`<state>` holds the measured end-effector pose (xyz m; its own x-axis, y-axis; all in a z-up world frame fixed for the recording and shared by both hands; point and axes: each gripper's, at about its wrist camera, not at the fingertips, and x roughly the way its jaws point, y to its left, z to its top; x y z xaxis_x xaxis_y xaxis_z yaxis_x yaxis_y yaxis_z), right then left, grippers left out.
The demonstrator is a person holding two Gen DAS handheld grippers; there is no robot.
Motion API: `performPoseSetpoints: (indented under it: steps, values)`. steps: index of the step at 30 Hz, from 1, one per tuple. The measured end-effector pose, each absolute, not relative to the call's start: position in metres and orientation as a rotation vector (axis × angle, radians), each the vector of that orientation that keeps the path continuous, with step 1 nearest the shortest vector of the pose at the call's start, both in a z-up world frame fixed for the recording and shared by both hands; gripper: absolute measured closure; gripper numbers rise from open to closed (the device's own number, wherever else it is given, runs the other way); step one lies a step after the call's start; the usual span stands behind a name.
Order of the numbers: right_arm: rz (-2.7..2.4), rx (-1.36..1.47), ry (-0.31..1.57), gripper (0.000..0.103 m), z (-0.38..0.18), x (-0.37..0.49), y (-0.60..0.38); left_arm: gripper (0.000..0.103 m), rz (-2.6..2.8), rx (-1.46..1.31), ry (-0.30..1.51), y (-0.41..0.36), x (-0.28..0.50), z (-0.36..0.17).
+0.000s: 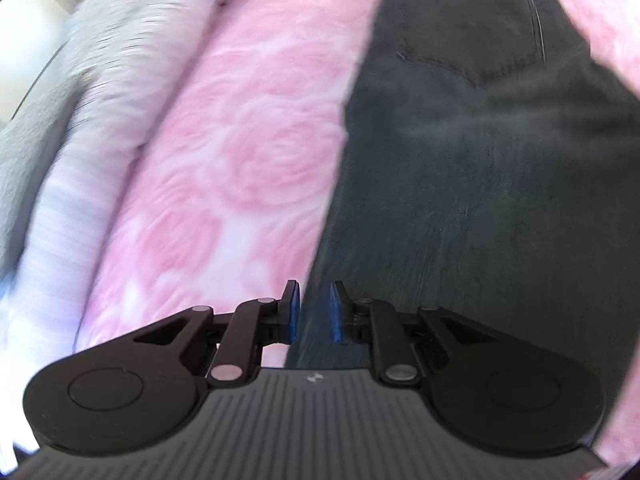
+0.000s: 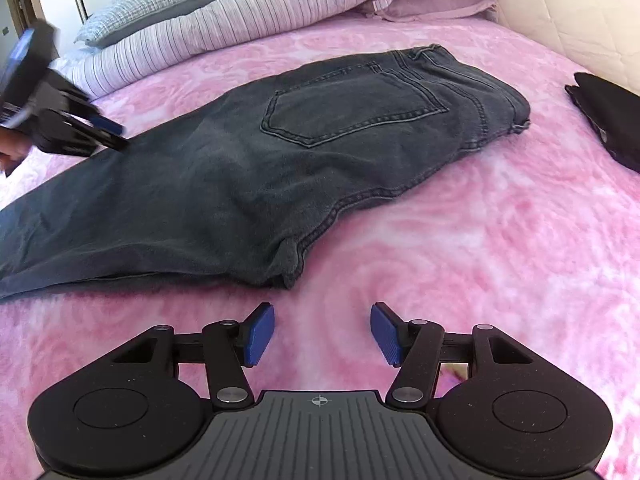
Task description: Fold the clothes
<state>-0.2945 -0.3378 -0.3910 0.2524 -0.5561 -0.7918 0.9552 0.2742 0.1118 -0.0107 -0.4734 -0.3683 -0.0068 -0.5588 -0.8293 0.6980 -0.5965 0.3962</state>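
Note:
Dark grey jeans lie folded lengthwise on the pink blanket, back pocket up, waist at the far right. My right gripper hangs open over bare blanket, just in front of the crotch fold, with nothing between its fingers. My left gripper hovers at the far edge of the trouser leg, on the left. In the blurred left wrist view the left gripper has its blue pads a narrow gap apart over the edge of the jeans. No cloth shows between them.
Striped and checked pillows are stacked along the head of the bed. A folded black garment lies at the right edge. A white quilted surface rises behind it. A hand holds the left gripper.

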Motion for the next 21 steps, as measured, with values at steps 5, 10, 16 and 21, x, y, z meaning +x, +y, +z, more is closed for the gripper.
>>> performPoseSetpoints:
  steps: [5,10,16,21]
  values:
    - [-1.157,0.666,0.725,0.045,-0.353,-0.302,-0.328,0.088,-1.645,1.221,0.313,-0.418,0.022,-0.309]
    - [-1.214,0.603,0.754,0.045,-0.306,-0.297,-0.311,0.075,-1.563,1.157,0.397,-0.334,0.048,-0.265]
    - [-1.263,0.523,0.738,0.025,-0.259,-0.265,-0.256,0.062,-1.499,1.117,0.456,-0.234,0.098,-0.238]
    - [-1.251,0.506,0.770,0.025,-0.232,-0.212,-0.202,0.054,-1.471,1.063,0.459,-0.156,0.150,-0.214]
